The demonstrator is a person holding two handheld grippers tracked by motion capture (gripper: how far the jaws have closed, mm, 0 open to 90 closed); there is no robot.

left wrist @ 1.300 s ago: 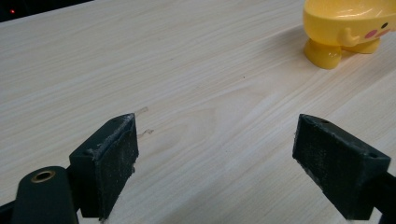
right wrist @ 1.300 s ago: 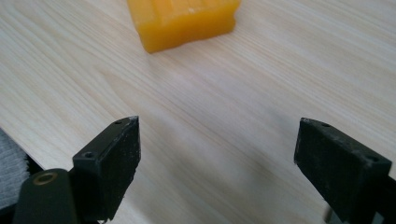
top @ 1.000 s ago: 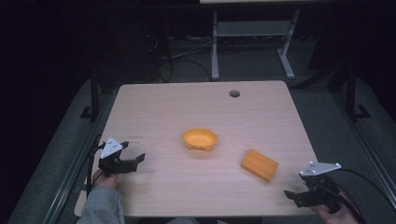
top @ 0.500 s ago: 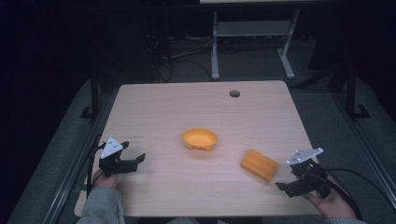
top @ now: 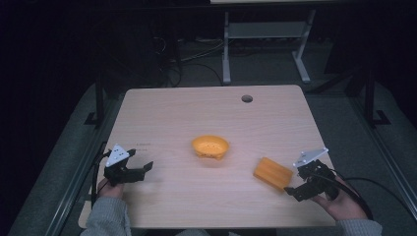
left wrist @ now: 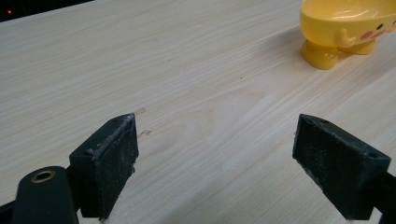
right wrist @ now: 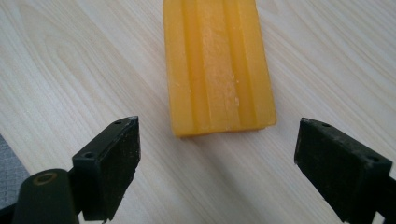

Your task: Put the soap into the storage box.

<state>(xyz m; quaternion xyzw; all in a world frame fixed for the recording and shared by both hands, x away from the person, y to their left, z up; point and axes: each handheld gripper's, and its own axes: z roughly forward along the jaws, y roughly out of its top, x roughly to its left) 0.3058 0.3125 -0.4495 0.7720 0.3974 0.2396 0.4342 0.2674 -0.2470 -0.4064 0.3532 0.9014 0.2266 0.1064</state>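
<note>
A yellow-orange bowl point(top: 210, 146) with small feet stands at the middle of the wooden table point(top: 196, 113); the left gripper view shows the bowl point(left wrist: 348, 28) at its upper right, with a printed face on its side. An orange ridged block point(top: 273, 172) lies flat to the bowl's right. My right gripper point(top: 291, 189) is open just beside the block's near end, and in the right gripper view the block point(right wrist: 217, 65) lies ahead between the spread jaws. My left gripper point(top: 146, 167) rests open at the table's left front, over bare wood point(left wrist: 215, 154).
A round cable hole point(top: 247, 99) sits near the table's far edge. A white metal frame point(top: 265, 44) stands on the dark floor beyond the table. Cables trail from both grippers off the table's sides.
My right gripper has moved left and forward from the table's right front corner toward the orange block. The left gripper, bowl and block have stayed put.
</note>
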